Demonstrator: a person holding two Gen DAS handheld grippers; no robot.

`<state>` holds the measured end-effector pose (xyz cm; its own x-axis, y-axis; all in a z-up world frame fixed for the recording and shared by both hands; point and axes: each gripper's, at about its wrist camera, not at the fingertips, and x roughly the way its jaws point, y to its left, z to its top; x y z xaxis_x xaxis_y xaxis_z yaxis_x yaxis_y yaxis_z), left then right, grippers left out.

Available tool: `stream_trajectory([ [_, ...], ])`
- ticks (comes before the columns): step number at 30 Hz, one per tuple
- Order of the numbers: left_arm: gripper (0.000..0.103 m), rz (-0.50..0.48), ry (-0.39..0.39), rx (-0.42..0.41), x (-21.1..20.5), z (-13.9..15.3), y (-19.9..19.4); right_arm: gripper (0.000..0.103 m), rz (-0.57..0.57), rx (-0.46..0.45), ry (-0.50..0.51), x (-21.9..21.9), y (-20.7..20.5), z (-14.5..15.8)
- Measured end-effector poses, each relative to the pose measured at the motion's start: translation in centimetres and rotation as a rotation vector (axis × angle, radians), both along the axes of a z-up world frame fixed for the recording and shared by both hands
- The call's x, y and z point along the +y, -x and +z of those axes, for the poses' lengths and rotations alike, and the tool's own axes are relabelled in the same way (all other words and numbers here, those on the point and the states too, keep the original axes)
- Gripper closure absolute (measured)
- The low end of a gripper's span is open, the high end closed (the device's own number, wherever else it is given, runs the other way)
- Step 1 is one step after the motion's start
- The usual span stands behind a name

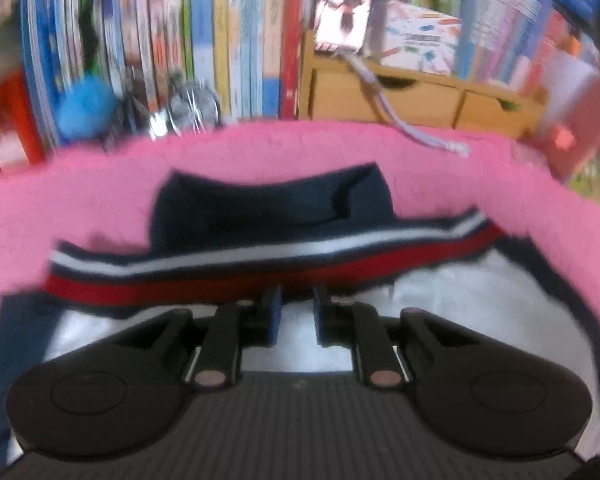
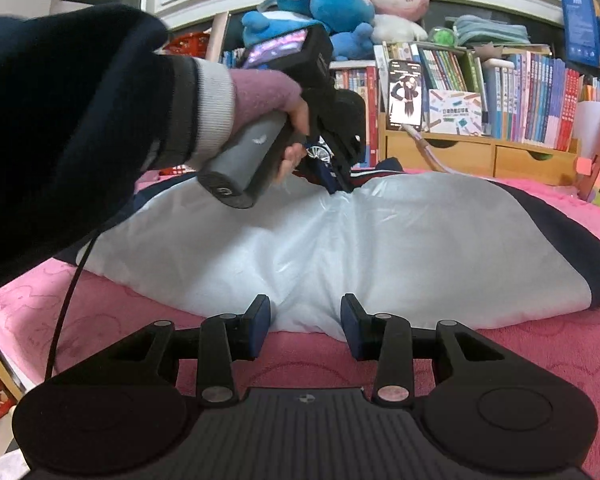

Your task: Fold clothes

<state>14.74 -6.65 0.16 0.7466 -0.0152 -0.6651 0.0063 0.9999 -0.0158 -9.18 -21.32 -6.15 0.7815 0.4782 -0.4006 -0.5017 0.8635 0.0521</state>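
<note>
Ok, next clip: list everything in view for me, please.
jacket: one, white with navy sides and striped hem, on the blanket
blanket: one, pink, underneath
books: many, mixed colours, shelved behind
drawer unit: one, wooden, below the books
plush toys: several, blue and pink, atop the shelf
left claw: one, black, shut on the far hem
right claw: one, black, open at the near edge
left hand: one, pink-gloved, on the left claw's handle

1. Pink fleece blanket (image 2: 500,364): covers the carrying surface and fills the lower frame in both views.
2. Jacket (image 2: 340,248): white lining upward, navy edges, lies directly on the blanket at frame centre.
3. Striped navy-white-red hem (image 1: 268,264): crosses mid-frame in the left wrist view.
4. Wooden drawer unit (image 2: 480,156): stands at the blanket's far edge, upper right.
</note>
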Motion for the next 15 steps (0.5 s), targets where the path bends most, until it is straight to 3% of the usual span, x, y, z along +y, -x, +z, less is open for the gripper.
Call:
stream_trajectory([
  [3, 0.081, -0.043, 0.000, -0.116, 0.4, 1.6, 5.4, 0.062, 0.040, 0.024, -0.110, -2.3, -0.2, 0.3],
  [7, 0.080, -0.009, 0.093, -0.187, 0.3, 1.2, 13.5, 0.049, -0.055, -0.015, -0.238, -6.8, -0.2, 1.8],
  [11, 0.080, 0.029, 0.096, -0.163, -1.7, -1.2, 18.1, 0.049, -0.224, -0.011, -0.289, -10.8, -1.3, 2.8],
  [15, 0.080, 0.017, 0.062, -0.120, -3.3, -2.8, 19.7, 0.049, -0.362, 0.043, -0.293, -13.4, -2.7, 2.5],
])
